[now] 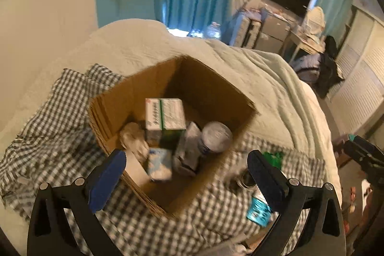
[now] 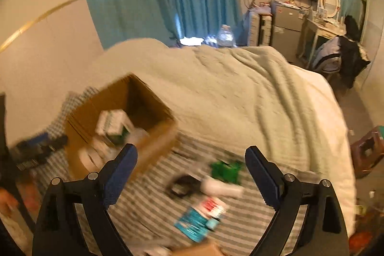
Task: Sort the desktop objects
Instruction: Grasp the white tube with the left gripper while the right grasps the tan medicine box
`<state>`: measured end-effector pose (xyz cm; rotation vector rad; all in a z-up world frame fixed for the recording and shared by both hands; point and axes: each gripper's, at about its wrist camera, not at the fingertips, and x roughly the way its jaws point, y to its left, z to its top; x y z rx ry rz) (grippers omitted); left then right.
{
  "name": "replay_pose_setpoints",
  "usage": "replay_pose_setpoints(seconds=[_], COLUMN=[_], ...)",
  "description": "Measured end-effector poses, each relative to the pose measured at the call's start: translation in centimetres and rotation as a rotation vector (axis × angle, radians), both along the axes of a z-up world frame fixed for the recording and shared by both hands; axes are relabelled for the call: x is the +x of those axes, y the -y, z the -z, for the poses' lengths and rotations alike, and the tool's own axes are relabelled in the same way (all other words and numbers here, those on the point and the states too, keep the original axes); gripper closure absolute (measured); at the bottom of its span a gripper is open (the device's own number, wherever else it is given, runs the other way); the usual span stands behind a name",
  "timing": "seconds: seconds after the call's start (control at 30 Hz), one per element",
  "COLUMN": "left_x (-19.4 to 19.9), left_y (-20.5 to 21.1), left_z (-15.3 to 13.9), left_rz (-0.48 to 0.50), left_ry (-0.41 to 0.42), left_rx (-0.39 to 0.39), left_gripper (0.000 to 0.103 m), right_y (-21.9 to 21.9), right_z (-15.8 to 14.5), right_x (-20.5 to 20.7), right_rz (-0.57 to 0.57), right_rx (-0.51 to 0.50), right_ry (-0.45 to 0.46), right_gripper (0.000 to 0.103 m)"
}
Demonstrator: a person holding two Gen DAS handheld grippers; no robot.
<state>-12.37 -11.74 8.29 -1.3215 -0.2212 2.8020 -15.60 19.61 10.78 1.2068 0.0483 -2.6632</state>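
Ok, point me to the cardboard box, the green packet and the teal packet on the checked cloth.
cardboard box (image 1: 134, 97): left wrist view, on its inner left wall.
green packet (image 2: 226, 170): right wrist view, on the middle of its blurred green face.
teal packet (image 2: 195, 224): right wrist view, on its teal printed face.

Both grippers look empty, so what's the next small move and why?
Probably lower the open right gripper onto the white tube just ahead of it. It lies loose on the checked cloth, outside the box, which already holds several items.
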Motion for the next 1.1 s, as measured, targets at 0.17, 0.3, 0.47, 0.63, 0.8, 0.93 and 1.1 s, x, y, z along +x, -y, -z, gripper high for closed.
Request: replay_pose_setpoints(seconds=[0.17, 0.3, 0.47, 0.63, 0.8, 0.93, 1.1], left_x=[3.1, 5.6, 8.4, 10.0, 12.0, 13.5, 13.8], left_y=[-3.1, -5.3, -6.0, -6.3, -5.8, -5.9, -6.7], left_z=[2.1, 5.2, 9.5, 12.8, 14.6, 17.4, 19.5], left_rz=[0.07, 0.117, 0.099, 0.119, 0.08, 0.099, 0.142], left_ry=[0.021, 0.017, 0.062, 0.134, 0.163, 0.214, 0.242], left_rx=[-0.017, -0.083, -0.066, -0.129, -0.103, -0.123, -0.21], left_gripper=[0.0, 0.0, 0.0, 0.0, 0.0, 0.0, 0.006], right_y=[-3.6, -3.3, -3.5, -4.1, -3.3, -4.1, -4.0], right_z=[2.4, 5.4, 10.2, 16.4, 19.8, 21.2, 22.8], right_x=[3.0, 5.8, 7.3, 8.8, 8.7, 8.3, 7.7], right_rz=[-0.041, -0.073, 0.072, 0.264, 0.345, 0.417, 0.438], right_rx=[0.072, 0.13, 0.055, -0.116, -0.162, -0.244, -0.294], right_ry=[0.056, 0.129, 0.333, 0.445, 0.53, 0.561, 0.586], right_gripper=[0.011, 0.011, 0.011, 0.011, 0.011, 0.011, 0.011])
